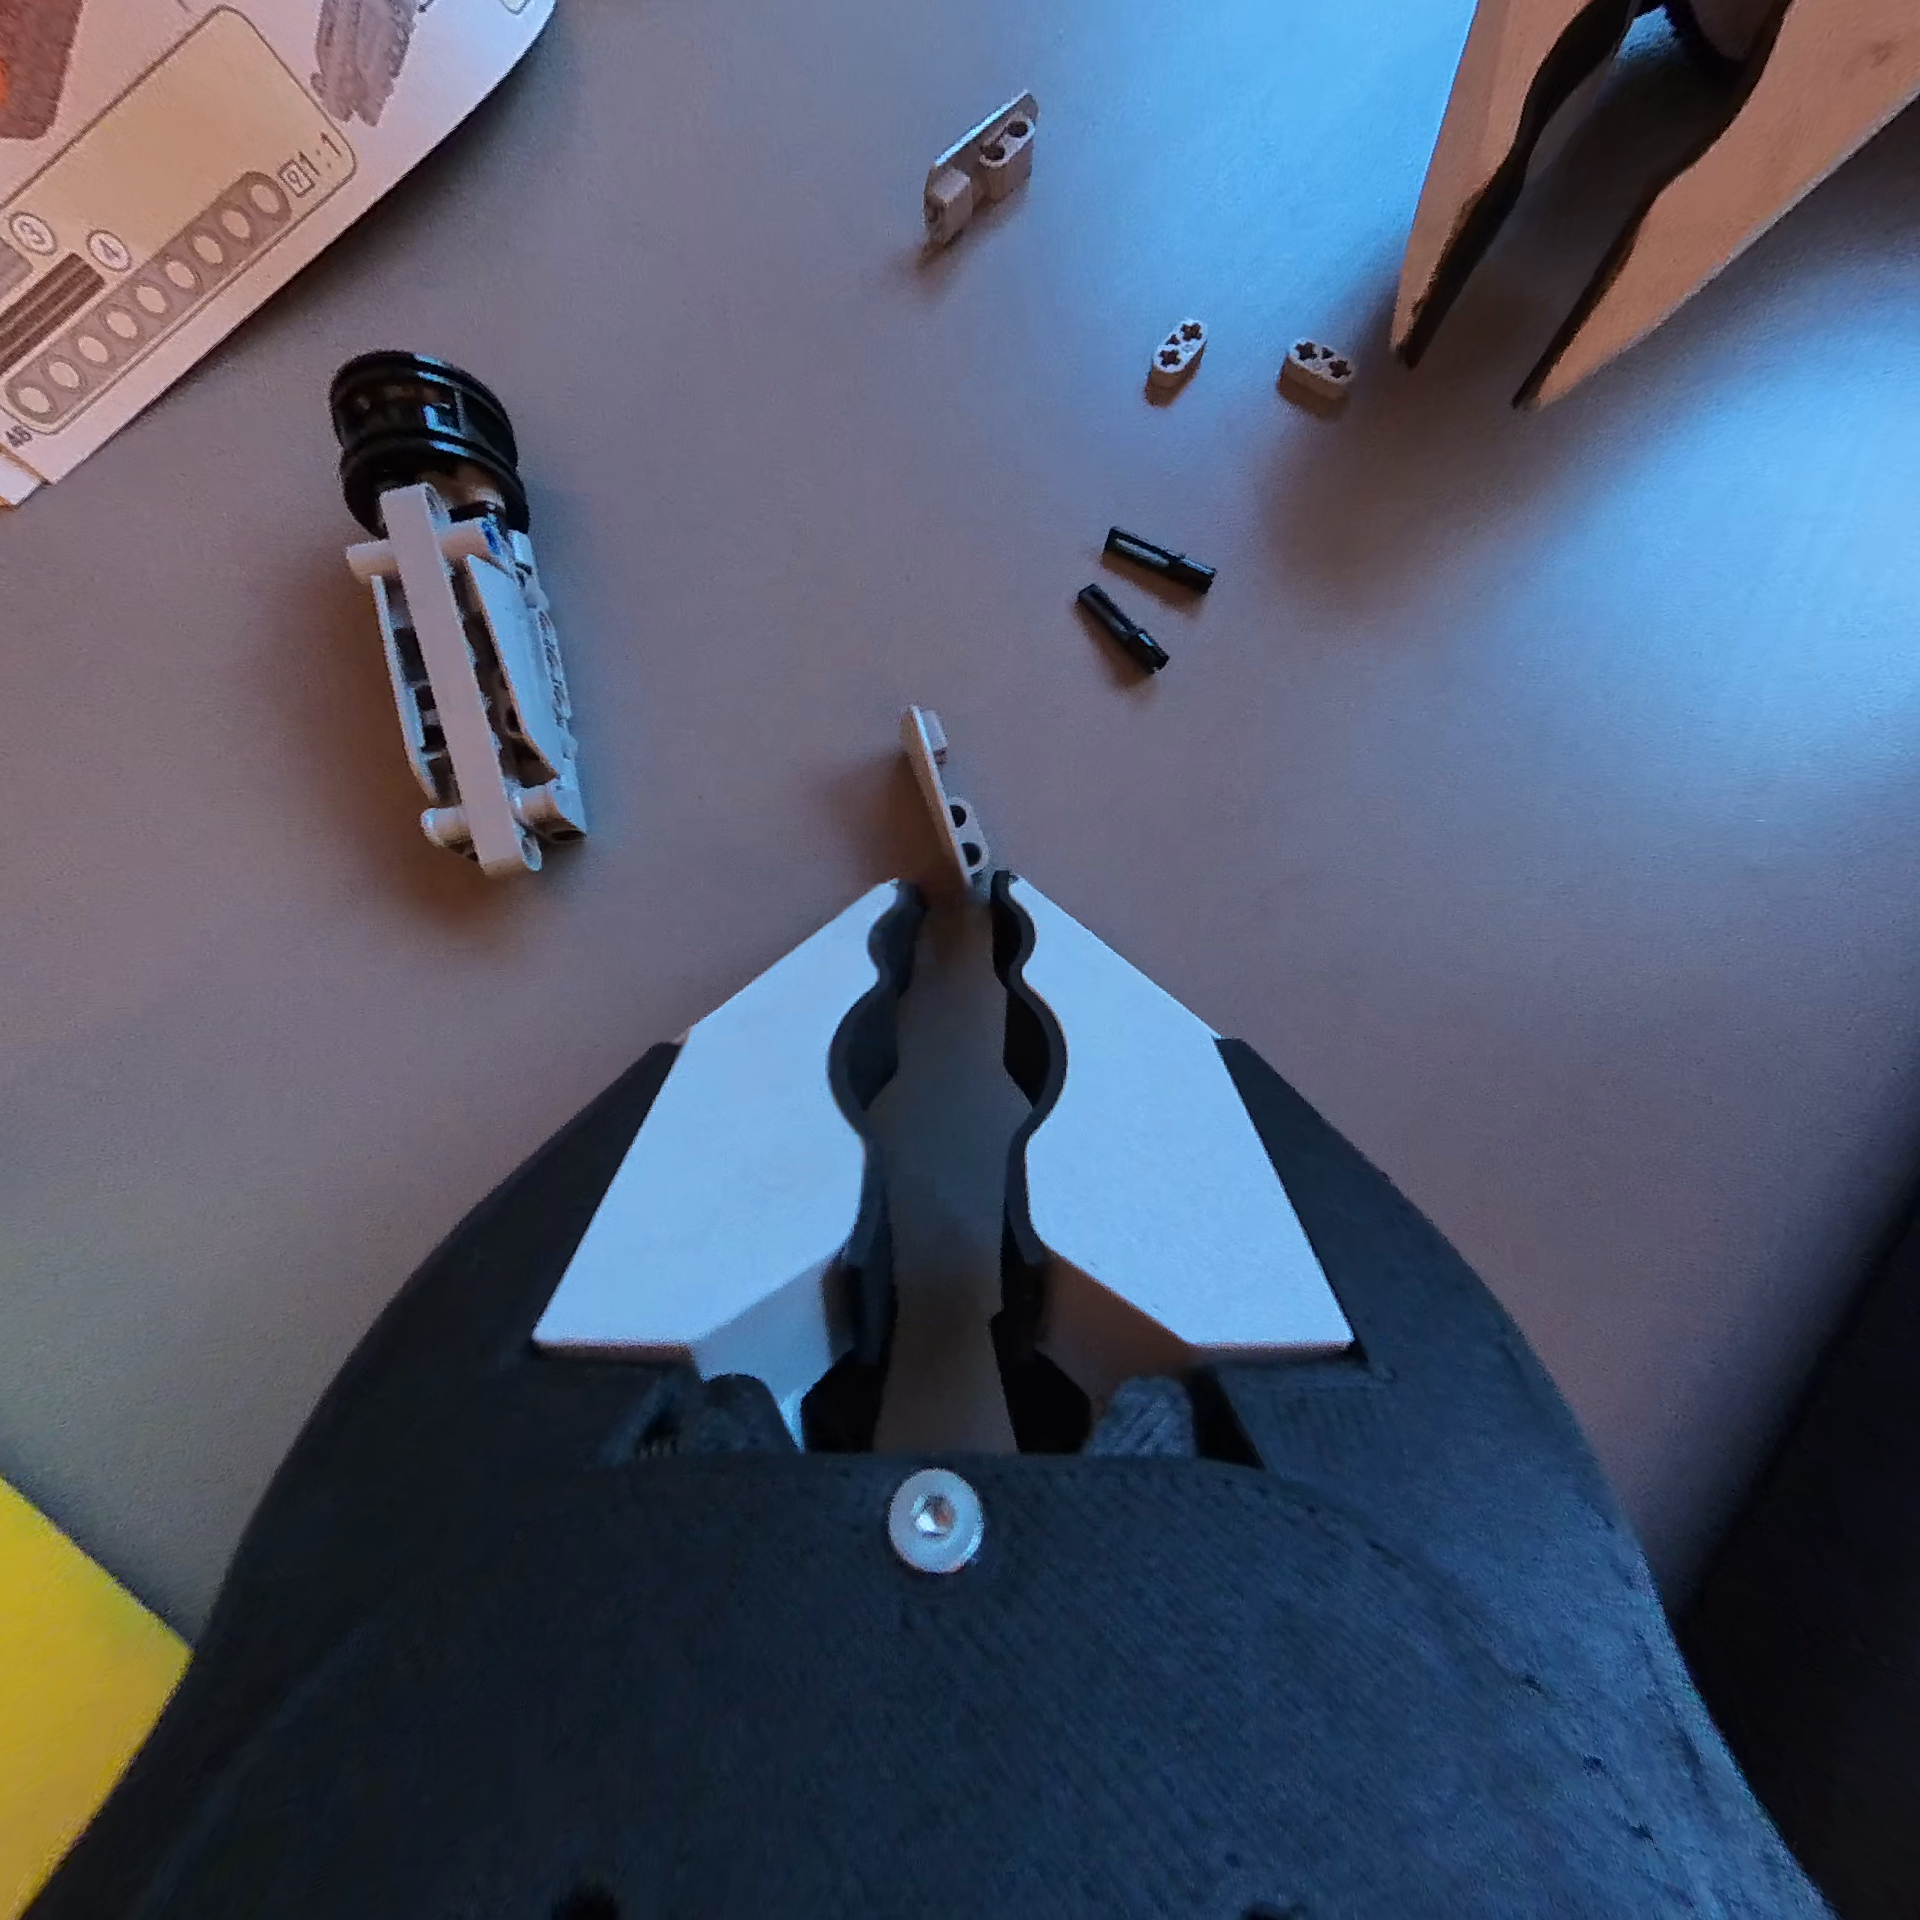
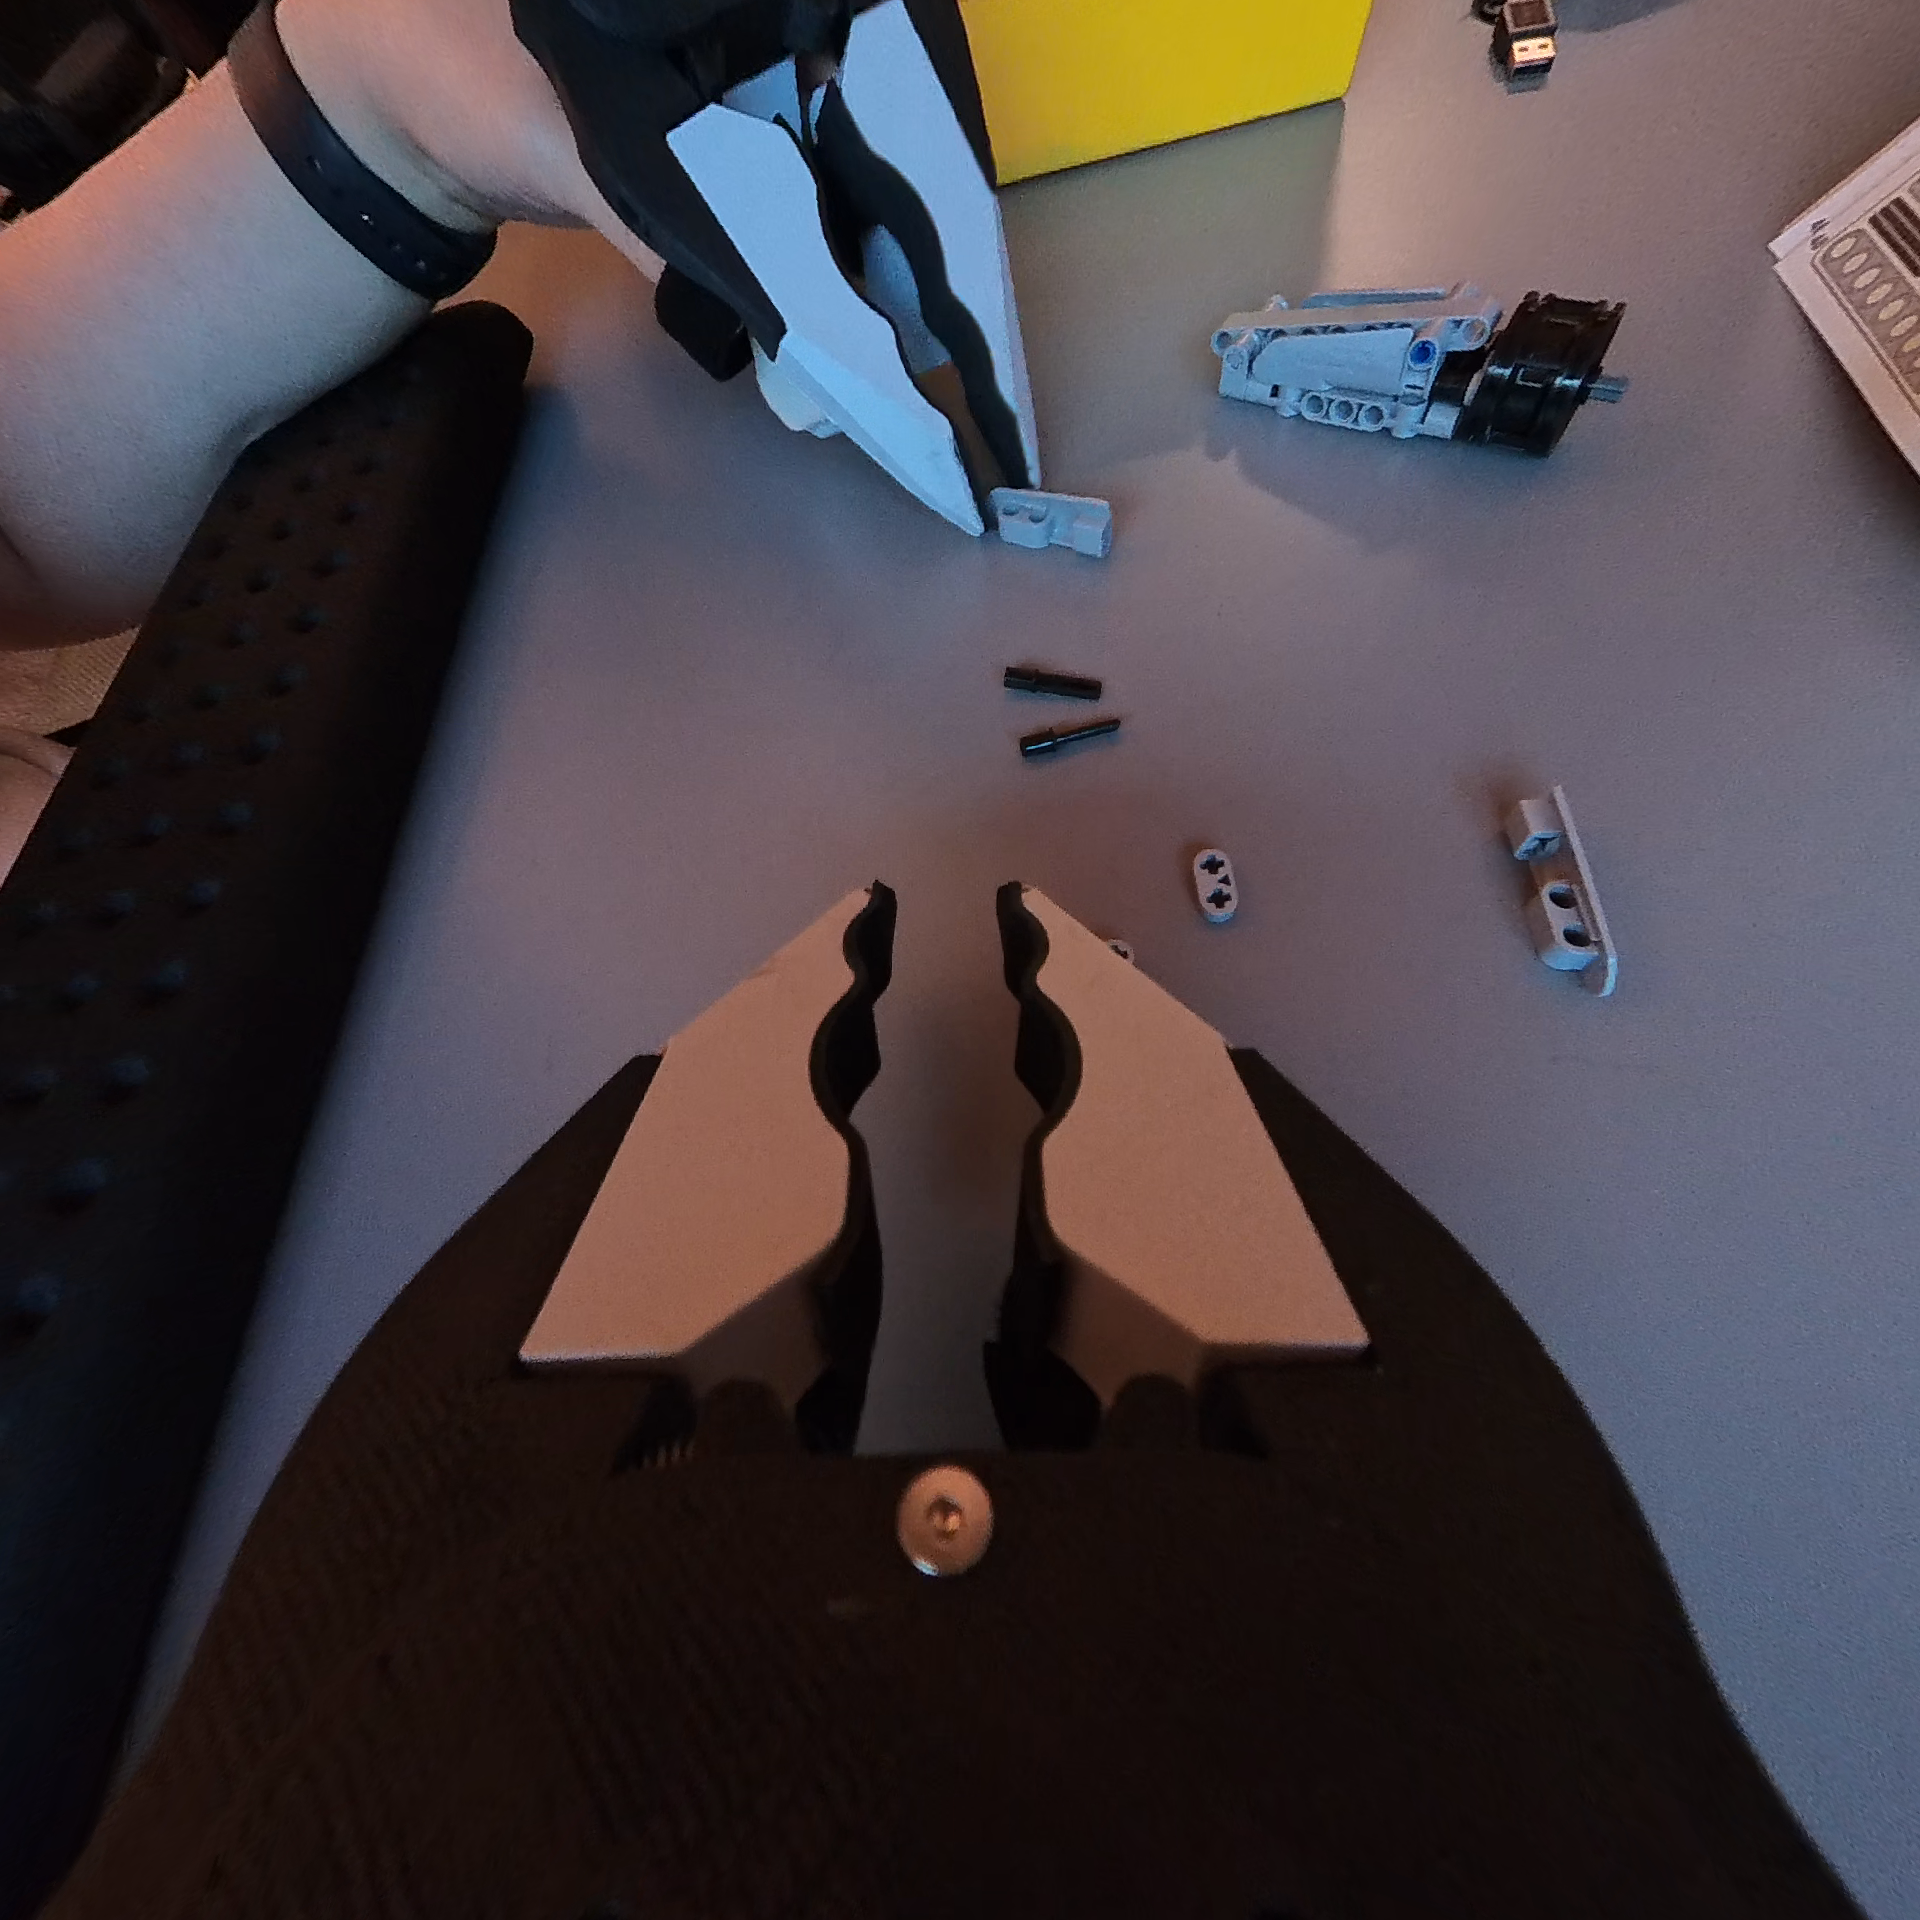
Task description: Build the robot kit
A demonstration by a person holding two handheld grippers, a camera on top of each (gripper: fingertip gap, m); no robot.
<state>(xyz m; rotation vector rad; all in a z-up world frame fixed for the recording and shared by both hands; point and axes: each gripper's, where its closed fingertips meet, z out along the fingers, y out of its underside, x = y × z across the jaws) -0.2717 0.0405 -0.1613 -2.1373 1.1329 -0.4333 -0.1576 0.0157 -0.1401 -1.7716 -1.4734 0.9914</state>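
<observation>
My left gripper (image 1: 956, 891) is low over the grey table and shut on the near end of a small grey panel piece (image 1: 948, 790), which stands on its edge on the table. The right wrist view shows the same gripper (image 2: 1003, 507) and piece (image 2: 1055, 522). My right gripper (image 2: 945, 899) is open by a narrow gap and empty, above bare table. Two black pins (image 2: 1060, 712) lie just ahead of it. A small grey two-hole link (image 2: 1214, 885) lies to its right. The right gripper also shows in the left wrist view (image 1: 1467, 376).
A grey and black wheel assembly (image 1: 457, 623) (image 2: 1423, 364) lies on its side. A second grey panel piece (image 1: 982, 161) (image 2: 1558, 894), two links (image 1: 1179, 353) (image 1: 1317, 369), an instruction sheet (image 1: 156, 208), a yellow box (image 2: 1164, 83) and a black studded mat (image 2: 208, 727) surround them. My right fingertips sit around 12 centimeters from my left ones.
</observation>
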